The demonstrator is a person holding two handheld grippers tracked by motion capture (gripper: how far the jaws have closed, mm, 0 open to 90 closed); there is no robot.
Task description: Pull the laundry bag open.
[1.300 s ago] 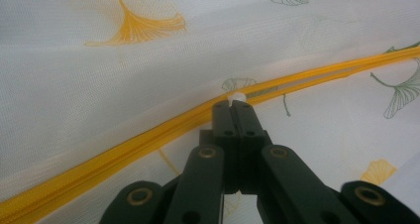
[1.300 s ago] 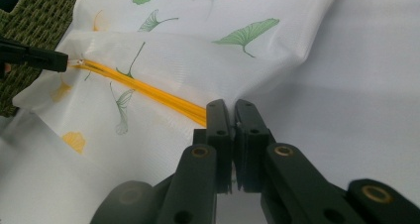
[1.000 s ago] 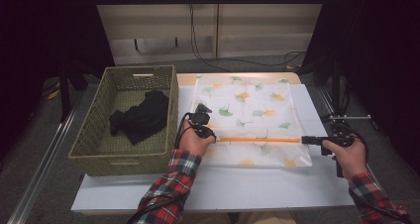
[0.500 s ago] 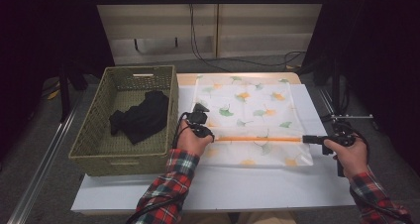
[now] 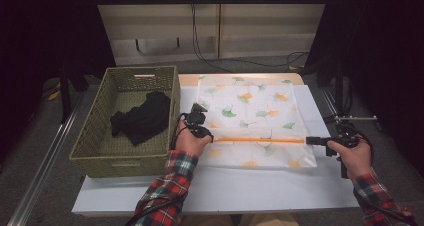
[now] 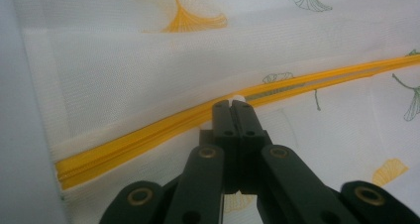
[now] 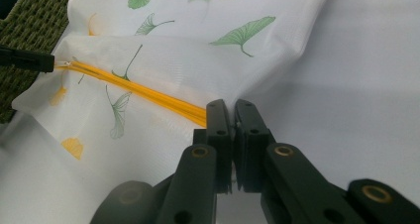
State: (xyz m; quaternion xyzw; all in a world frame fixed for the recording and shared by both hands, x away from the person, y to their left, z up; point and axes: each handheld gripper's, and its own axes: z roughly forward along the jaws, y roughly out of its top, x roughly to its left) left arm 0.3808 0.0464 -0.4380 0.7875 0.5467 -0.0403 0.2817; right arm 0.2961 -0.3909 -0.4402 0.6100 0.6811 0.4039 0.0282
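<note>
The zipper pull (image 6: pixel 238 97) is almost wholly hidden between the left gripper's (image 6: pixel 233 105) closed tips at centre frame. The mesh bag (image 6: pixel 148 60) runs off the top edge.

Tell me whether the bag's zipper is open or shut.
Partly open: the zipper is shut behind the left gripper and gapes beyond it.

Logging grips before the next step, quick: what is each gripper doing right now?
Left gripper: shut on the zipper pull of the mesh bag.
Right gripper: shut on the bag's zipper end.
</note>
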